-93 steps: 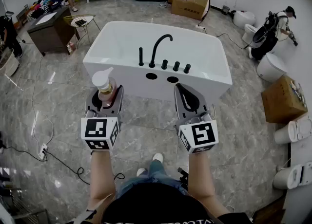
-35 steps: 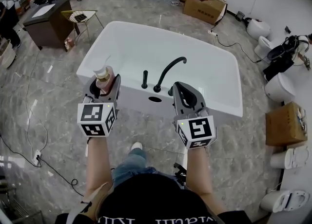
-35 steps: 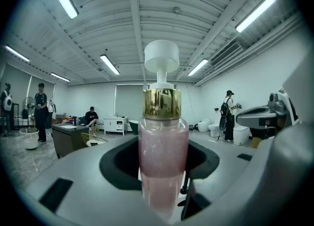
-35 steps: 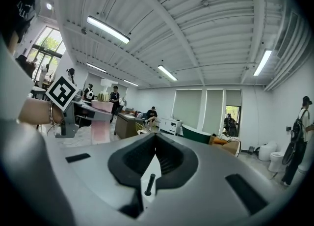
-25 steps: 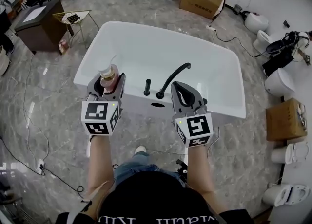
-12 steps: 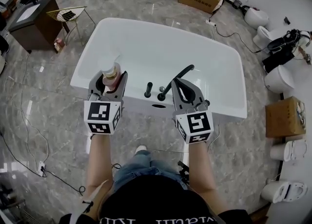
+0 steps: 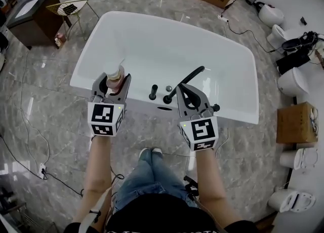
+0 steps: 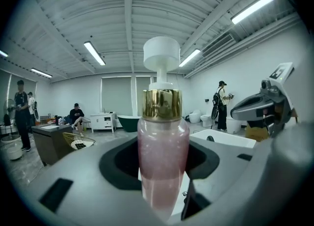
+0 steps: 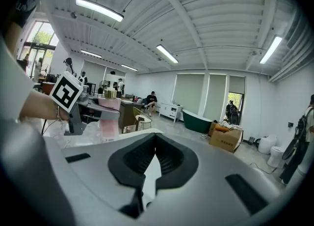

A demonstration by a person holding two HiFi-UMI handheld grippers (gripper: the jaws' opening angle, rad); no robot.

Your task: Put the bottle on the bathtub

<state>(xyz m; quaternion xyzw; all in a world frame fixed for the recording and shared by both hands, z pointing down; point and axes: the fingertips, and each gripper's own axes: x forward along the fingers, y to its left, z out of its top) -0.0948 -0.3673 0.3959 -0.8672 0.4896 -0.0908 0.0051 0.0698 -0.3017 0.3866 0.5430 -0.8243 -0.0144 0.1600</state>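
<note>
Our left gripper (image 7: 112, 81) pinched the pink pump bottle (image 8: 162, 161) upright by its body, its gold collar above the jaws; we held it over the near rim of the white bathtub (image 7: 238, 113), left of the black faucet (image 7: 188, 76); our right gripper (image 7: 188, 92) was pressed together on nothing, just beside that faucet.

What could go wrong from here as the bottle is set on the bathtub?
The tall bottle, held in the left gripper at the bathtub's narrow rim, might topple into the tub or onto the floor once released. The shut right gripper sits close to the black faucet and could bump it.
</note>
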